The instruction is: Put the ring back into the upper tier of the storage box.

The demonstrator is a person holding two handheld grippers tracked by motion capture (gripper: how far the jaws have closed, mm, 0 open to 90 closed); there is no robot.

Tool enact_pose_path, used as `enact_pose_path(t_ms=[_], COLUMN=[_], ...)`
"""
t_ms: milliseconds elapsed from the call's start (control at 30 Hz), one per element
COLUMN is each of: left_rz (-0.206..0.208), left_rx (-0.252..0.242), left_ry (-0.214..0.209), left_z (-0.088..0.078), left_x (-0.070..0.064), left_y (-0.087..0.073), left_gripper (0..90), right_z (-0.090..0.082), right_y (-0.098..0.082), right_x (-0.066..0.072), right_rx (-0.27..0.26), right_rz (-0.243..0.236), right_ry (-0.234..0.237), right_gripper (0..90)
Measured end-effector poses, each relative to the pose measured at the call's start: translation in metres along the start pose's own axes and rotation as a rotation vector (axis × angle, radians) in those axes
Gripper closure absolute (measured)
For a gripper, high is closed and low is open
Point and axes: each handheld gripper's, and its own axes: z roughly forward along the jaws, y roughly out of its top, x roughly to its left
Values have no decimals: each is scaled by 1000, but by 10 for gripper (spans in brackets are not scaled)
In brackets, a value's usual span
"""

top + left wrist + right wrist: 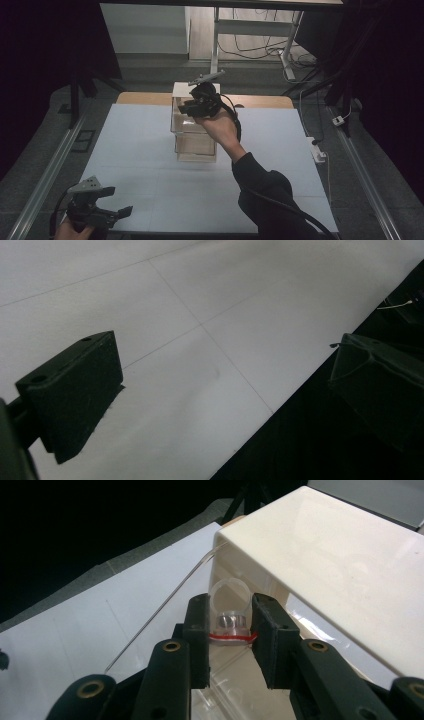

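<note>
At the lower left of the high view the left hand-held gripper hangs released over the worktop edge, grasping nothing. Mid-frame, the right hand-held gripper pinches what looks like a small clear cup beside the cream-topped clear cabinet. It should go in level, clear of the edge, before the jaws let go.

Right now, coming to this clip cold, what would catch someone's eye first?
The right tool, raised over the middle of the table, is shut on a small clear cup with a red band, at the upper front of a tiered cream and clear cabinet. The left tool sits low at the table's near left corner, jaws apart over bare white surface.
</note>
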Motion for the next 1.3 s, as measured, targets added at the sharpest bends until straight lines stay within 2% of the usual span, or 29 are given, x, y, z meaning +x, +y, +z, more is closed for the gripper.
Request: enact_pose_path(t_ms=[133,367,700,1100,1300], left_rz=[0,0,2,1,0], left_rx=[1,2,5,6,7], left_ry=[2,2,2,4,3], left_z=[0,0,1,1,1], left_x=[0,0,0,-1,-1], left_y=[0,0,0,0,0], left_gripper=[4,4,5,5,5], right_z=[6,16,25,24,19], right_y=[2,5,6,6,6], right_x=[-1,0,8,9,7], right_rx=[10,38,75,72,62], right_rz=[16,10,-34,-42,-20], right_ry=[-14,-59,-114,-124,-93], right_gripper=[689,689,686,651,590])
